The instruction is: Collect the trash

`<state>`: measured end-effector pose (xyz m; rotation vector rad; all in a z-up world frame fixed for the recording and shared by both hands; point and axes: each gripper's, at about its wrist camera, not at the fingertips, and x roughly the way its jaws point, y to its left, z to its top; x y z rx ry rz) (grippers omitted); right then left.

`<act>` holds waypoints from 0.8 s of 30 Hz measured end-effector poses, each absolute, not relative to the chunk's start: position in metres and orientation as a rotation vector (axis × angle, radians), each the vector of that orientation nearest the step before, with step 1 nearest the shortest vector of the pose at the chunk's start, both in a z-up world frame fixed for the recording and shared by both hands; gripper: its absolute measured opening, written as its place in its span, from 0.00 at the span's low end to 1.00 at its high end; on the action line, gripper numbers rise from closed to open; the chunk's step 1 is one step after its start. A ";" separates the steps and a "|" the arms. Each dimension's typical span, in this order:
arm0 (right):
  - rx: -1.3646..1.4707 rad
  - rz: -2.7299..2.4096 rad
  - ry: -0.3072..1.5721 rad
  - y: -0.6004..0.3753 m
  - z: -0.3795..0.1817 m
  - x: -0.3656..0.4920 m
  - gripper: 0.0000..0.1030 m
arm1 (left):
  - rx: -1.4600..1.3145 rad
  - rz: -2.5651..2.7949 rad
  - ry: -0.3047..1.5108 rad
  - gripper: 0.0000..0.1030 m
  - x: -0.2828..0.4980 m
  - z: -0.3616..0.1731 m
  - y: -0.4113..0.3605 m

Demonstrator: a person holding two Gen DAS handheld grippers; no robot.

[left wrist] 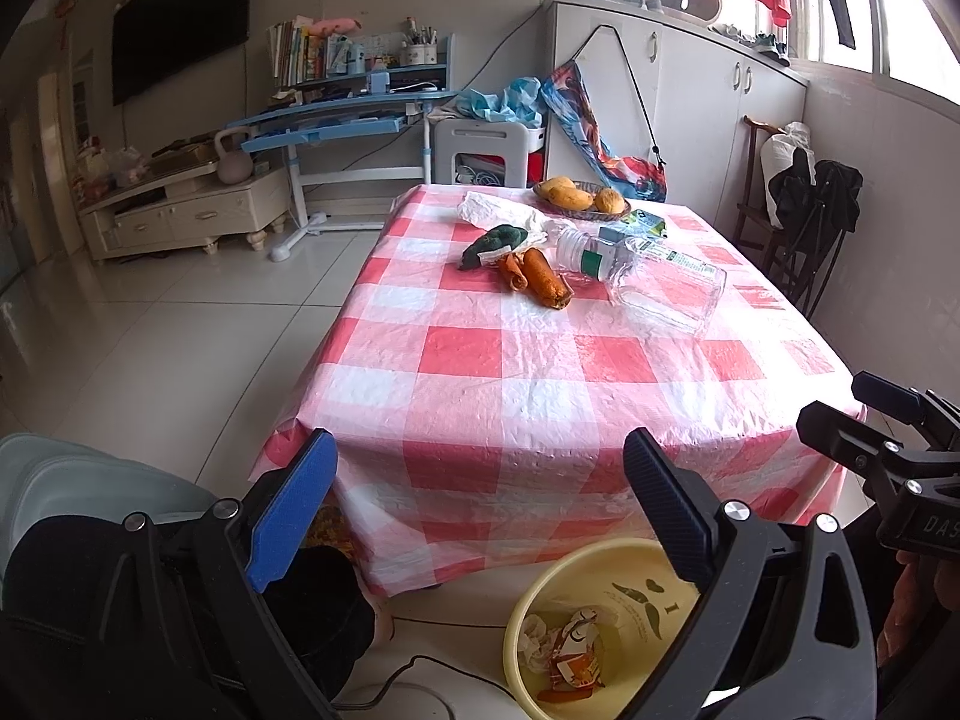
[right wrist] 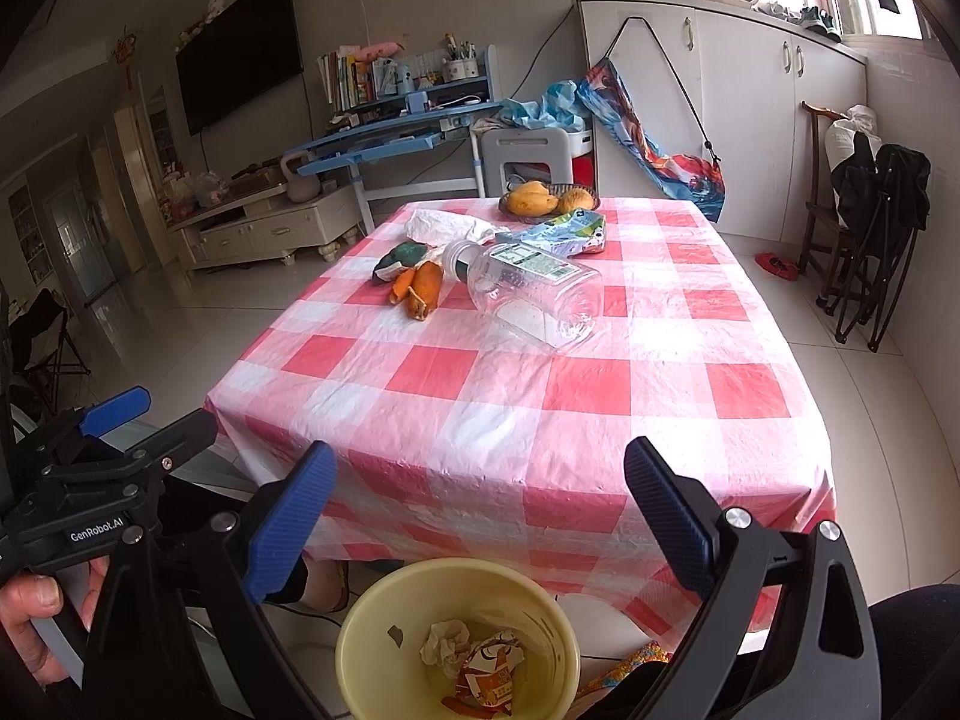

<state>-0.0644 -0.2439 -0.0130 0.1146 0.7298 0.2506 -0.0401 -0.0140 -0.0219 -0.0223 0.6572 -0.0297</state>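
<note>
Left wrist view: left gripper [left wrist: 480, 498] jaws spread, nothing held, low before the checked-cloth counter [left wrist: 540, 372]. Clear plastic bottle [left wrist: 642, 276], lying on its side mid-counter, is best taken across its narrow neck.

Right wrist view: right gripper [right wrist: 480, 504] jaws spread, empty, above the yellow plastic bin [right wrist: 366, 654]. Orange peel rolls [right wrist: 417, 291] are seen beside the bottle; crumpled wrappers already binned.

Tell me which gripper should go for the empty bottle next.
Probably right. In the right wrist view the bottle lies almost straight ahead of the open right gripper; in the left wrist view it lies off to the right of the left gripper. Both are empty, near the bin.
</note>
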 end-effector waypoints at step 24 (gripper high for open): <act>-0.103 0.380 0.784 -0.224 0.006 0.006 0.90 | -0.116 -0.048 0.648 0.90 0.004 0.005 0.009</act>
